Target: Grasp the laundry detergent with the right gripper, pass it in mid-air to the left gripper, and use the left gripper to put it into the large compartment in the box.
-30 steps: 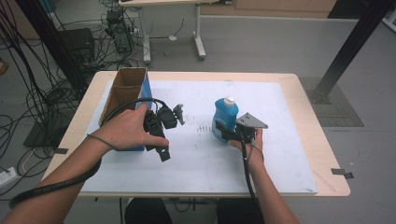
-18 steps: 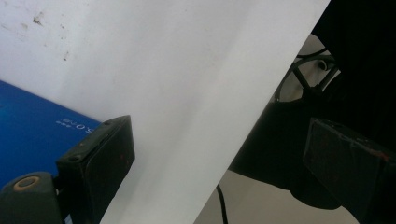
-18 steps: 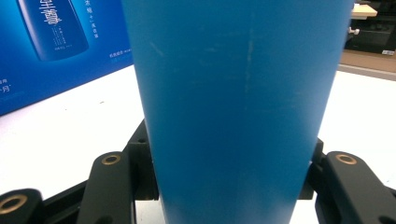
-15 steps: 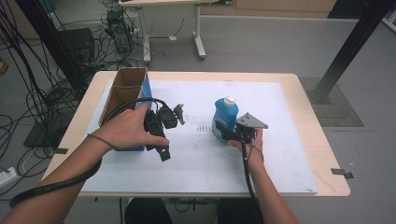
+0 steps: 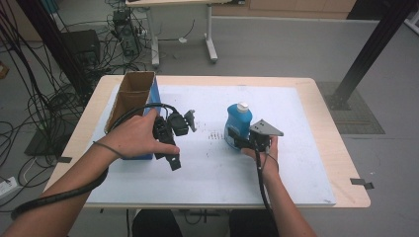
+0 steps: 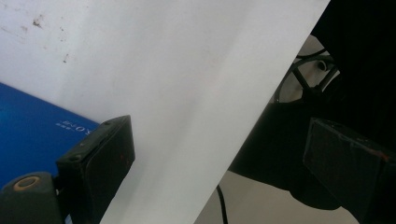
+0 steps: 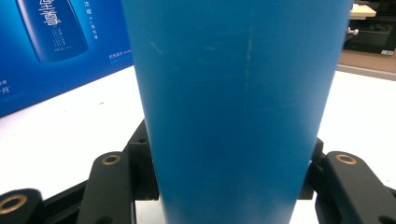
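Observation:
A blue bottle [image 5: 238, 123] with a white cap [image 5: 242, 106] stands upright on the white sheet [image 5: 212, 168] at mid-table. My right gripper [image 5: 241, 142] is shut on its lower body from the near side. In the right gripper view the bottle [image 7: 236, 93] sits between both jaws, which press its sides. To the left, a hand holds my left gripper [image 5: 180, 140] just above the sheet, beside a tall blue carton [image 5: 133, 96] with an open top. The left gripper [image 6: 219, 163] is open, its jaws wide apart with nothing between them.
The carton's printed blue side [image 7: 46, 46] lies a short way left of the bottle. Small dark marks [image 5: 216, 135] dot the sheet between the grippers. The sheet's edge [image 6: 261, 112] runs close to the left gripper. Cables [image 5: 44, 103] hang off the table's left side.

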A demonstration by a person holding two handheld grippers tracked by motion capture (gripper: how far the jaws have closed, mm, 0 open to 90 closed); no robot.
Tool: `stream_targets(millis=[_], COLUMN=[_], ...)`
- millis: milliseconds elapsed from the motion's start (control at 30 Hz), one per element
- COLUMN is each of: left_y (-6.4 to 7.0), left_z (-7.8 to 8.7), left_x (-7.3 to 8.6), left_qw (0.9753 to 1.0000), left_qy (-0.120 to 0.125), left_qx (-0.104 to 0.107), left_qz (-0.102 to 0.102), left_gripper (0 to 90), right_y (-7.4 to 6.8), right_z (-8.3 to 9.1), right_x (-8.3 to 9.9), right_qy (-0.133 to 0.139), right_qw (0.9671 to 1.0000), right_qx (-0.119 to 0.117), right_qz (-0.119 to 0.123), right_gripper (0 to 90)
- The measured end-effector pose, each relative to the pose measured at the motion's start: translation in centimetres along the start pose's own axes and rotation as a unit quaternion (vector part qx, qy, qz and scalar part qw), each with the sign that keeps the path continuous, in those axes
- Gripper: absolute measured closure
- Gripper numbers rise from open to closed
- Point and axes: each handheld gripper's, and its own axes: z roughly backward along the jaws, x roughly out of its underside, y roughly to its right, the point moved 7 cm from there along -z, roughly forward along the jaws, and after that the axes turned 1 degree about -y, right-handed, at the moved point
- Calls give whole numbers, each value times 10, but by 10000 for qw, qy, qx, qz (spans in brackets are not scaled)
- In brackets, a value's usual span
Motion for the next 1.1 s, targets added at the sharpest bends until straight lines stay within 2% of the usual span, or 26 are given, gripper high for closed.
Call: stream_targets(millis=[33,67,800,867,933,1100], left_y=[0,1,1,0,1,3], left_z=[0,0,8,10,10,11], left_x=[0,0,3,3,4,2], left_qw=[10000,10000,9999,9999,9999,9999], left_qy=[-9,18,138,138,163,159], left_qx=[-1,33,12,-32,-3,0], left_qz=[-5,76,33,-51,28,5], left_gripper=[92,92,91,91,91,91], right_y=[0,0,2,2,3,3], right_z=[0,0,2,4,6,10], right_x=[0,0,-4,-5,-7,-10], right_qy=[2,2,-91,-66,-24,-61], right_qw=[10000,10000,9999,9999,9999,9999], right_qx=[0,1,-38,-68,-122,-150], right_qz=[0,-1,-46,-66,-42,-47], right_gripper=[437,437,442,443,443,445])
